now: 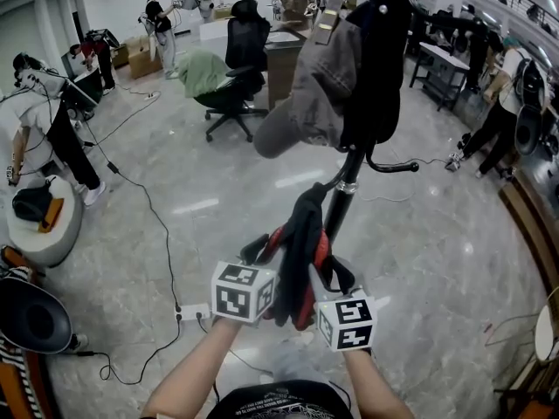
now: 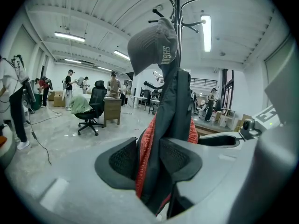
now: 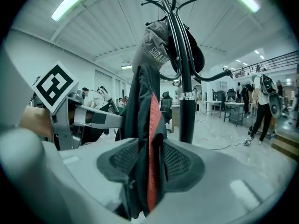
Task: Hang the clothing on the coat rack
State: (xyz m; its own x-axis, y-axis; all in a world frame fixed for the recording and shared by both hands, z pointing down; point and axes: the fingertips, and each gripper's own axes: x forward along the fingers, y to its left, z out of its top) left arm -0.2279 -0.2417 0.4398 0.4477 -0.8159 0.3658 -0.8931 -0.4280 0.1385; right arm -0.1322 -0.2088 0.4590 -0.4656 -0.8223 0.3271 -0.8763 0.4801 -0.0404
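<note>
A black garment with a red lining (image 1: 299, 250) hangs bunched between both grippers, right beside the black coat rack pole (image 1: 339, 206). My left gripper (image 1: 281, 279) is shut on the garment (image 2: 158, 139), its jaws pinching the fabric. My right gripper (image 1: 316, 288) is shut on the same garment (image 3: 145, 139), a little nearer the pole (image 3: 187, 101). A grey cap (image 1: 314, 85) and a dark garment (image 1: 377, 59) hang on the rack's upper hooks (image 2: 177, 3). A lower hook (image 1: 393, 166) sticks out to the right, bare.
A black office chair with a green cloth (image 1: 225, 77) stands behind, by a desk (image 1: 284, 55). Cables and a power strip (image 1: 192, 311) lie on the glossy floor at left. Several people (image 1: 39, 120) stand around the room's edges; a round stool (image 1: 44, 221) is at left.
</note>
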